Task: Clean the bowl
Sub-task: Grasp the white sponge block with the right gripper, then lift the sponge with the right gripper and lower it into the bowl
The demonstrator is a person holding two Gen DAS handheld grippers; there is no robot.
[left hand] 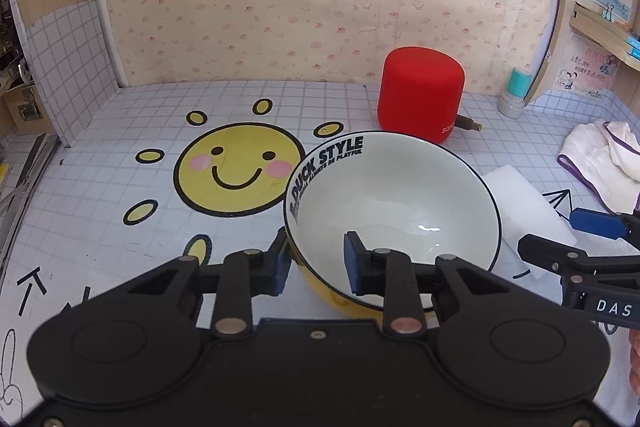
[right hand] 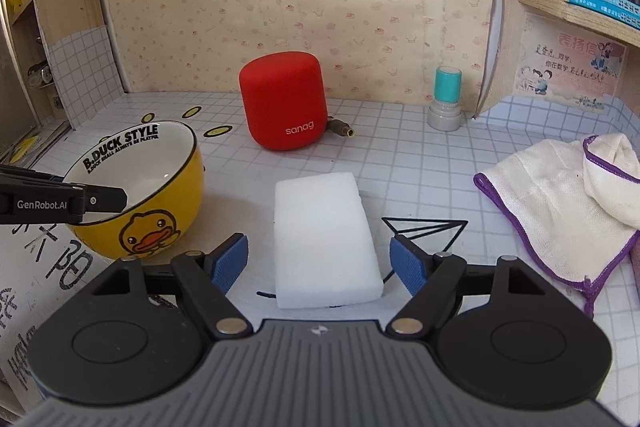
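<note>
A yellow duck bowl with a white inside stands on the table; it also shows at the left of the right wrist view. My left gripper straddles the bowl's near rim, one finger outside and one inside, with a gap still between pads and rim. A white sponge block lies flat on the table to the right of the bowl. My right gripper is open, its blue pads on either side of the sponge's near end, not touching it. The right gripper also shows in the left wrist view.
A red cylindrical speaker with a cable stands behind the bowl and sponge. A teal-capped stamp stands at the back right. A white cloth with purple trim lies at the right. Wooden shelf walls flank both sides.
</note>
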